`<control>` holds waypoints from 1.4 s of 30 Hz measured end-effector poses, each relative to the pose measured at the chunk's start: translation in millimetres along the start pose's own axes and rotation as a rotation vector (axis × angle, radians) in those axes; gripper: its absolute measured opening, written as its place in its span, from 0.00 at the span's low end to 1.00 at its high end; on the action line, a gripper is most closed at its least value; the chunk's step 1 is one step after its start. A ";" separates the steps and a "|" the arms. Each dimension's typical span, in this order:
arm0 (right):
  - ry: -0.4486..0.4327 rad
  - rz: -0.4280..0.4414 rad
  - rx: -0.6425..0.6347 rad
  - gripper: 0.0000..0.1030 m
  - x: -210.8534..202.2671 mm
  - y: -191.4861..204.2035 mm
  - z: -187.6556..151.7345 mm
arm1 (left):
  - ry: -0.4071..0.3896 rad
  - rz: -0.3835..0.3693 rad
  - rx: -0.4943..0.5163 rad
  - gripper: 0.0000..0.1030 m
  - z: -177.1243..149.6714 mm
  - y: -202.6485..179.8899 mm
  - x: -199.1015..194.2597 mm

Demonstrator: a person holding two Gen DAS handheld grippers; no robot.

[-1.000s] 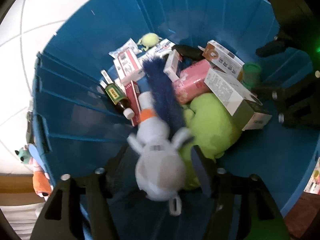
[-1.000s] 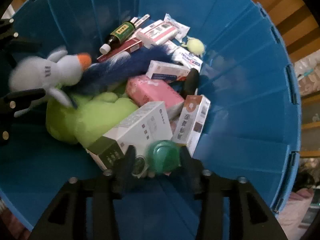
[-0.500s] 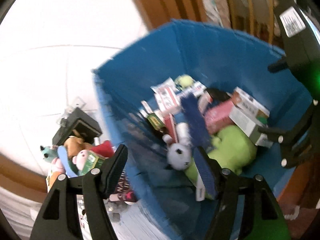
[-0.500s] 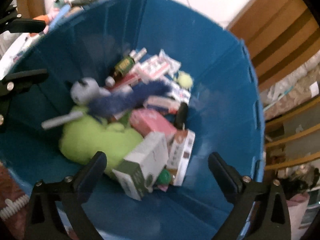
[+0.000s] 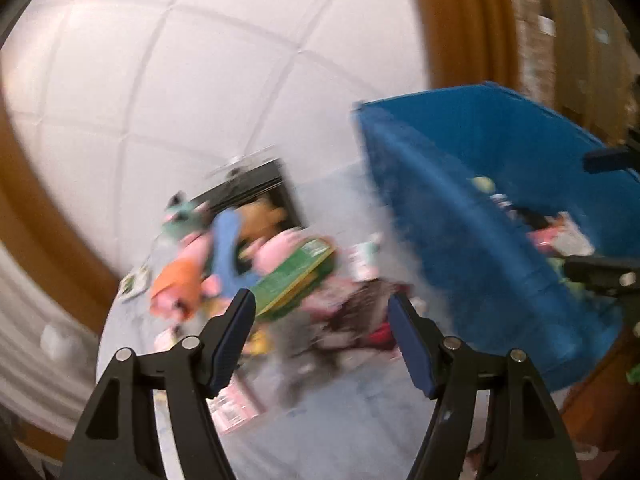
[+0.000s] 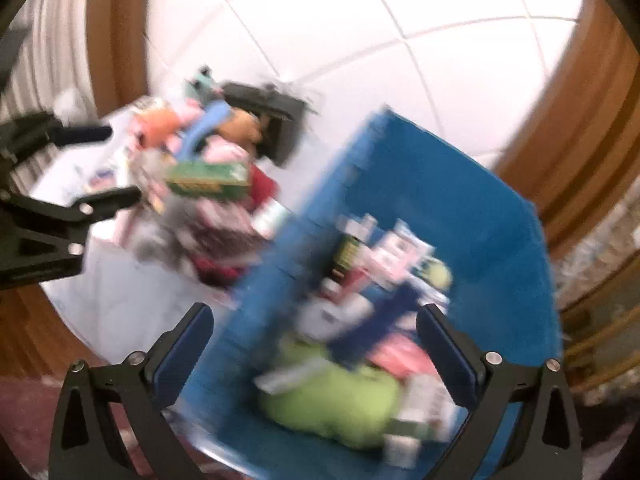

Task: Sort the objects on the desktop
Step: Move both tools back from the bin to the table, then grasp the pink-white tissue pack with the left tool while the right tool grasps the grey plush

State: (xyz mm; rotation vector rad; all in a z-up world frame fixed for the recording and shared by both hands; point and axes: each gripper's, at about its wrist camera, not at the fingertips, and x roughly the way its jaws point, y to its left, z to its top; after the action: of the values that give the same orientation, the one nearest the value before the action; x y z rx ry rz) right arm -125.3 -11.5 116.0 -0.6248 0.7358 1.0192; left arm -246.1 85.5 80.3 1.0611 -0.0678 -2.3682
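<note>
The blue bin [image 5: 460, 200] [image 6: 460, 184] holds a lime-green plush [image 6: 336, 400], a white plush with a dark blue tail [image 6: 332, 316] and several small boxes. Left of the bin, on the white tabletop [image 5: 340, 420], lies a blurred pile: a green box [image 5: 296, 276] [image 6: 208, 178], pink, orange and blue plush toys [image 5: 176, 284] and packets. My left gripper [image 5: 320, 300] [image 6: 120, 164] hangs open and empty above this pile. My right gripper [image 6: 316, 312] [image 5: 578, 216] stands wide open and empty over the bin's left wall.
A black box [image 5: 256, 192] [image 6: 280, 120] sits behind the pile. White floor tiles [image 5: 160, 80] lie beyond the table, and brown wooden furniture [image 6: 580, 100] stands to the right of the bin. Both views are motion-blurred.
Both grippers rose out of the bin and swung left toward the pile. The white plush left the left jaws and lies in the bin. The right jaws let go of a green round object and opened wide.
</note>
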 end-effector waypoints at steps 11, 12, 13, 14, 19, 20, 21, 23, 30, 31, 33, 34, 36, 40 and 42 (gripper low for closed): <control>-0.065 0.175 0.174 1.00 57.6 110.8 47.9 | 0.108 0.117 -0.233 0.67 -91.3 148.0 51.0; -0.067 0.173 0.183 1.00 64.9 118.5 50.8 | 0.116 0.122 -0.249 0.67 -99.2 155.3 56.9; -0.068 0.173 0.193 1.00 70.3 123.3 52.6 | 0.124 0.127 -0.269 0.67 -108.0 162.8 64.6; -0.066 0.174 0.203 1.00 77.7 127.9 54.9 | 0.131 0.128 -0.286 0.67 -115.5 168.1 70.5; -0.049 0.154 0.234 1.00 113.2 147.6 59.2 | 0.191 0.134 -0.375 0.67 -153.3 185.8 113.8; -0.040 0.148 0.235 1.00 123.5 154.0 59.7 | 0.202 0.142 -0.385 0.67 -160.0 186.8 122.6; -0.034 0.146 0.236 1.00 130.6 158.8 59.7 | 0.215 0.148 -0.392 0.67 -165.8 185.8 128.4; -0.014 0.146 0.244 1.00 147.3 167.1 59.8 | 0.249 0.143 -0.420 0.67 -177.5 185.7 147.8; 0.079 0.178 0.261 1.00 214.8 194.3 63.7 | 0.385 0.104 -0.503 0.67 -201.4 184.3 208.1; 0.089 0.180 0.257 1.00 222.7 197.9 64.9 | 0.404 0.098 -0.504 0.67 -203.2 183.9 216.6; 0.121 0.183 0.245 1.00 242.3 204.4 68.8 | 0.434 0.086 -0.506 0.67 -205.6 183.8 230.2; 0.138 0.183 0.241 1.00 251.1 207.0 70.1 | 0.447 0.083 -0.504 0.67 -206.4 183.1 237.5; 0.172 0.196 0.237 1.00 271.2 213.4 73.7 | 0.469 0.085 -0.501 0.67 -208.1 182.1 250.3; 0.211 0.228 0.233 1.00 300.4 223.3 82.0 | 0.463 0.075 -0.482 0.88 -203.8 179.0 269.0; 0.239 0.238 0.218 1.00 316.5 229.5 86.4 | 0.474 0.053 -0.470 0.92 -201.6 177.1 278.8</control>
State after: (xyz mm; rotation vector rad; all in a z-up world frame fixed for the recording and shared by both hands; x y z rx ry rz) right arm -208.0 309.6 -108.5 -0.4813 1.1360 1.0735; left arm -175.5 -169.3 -202.2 1.3142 0.5918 -1.8874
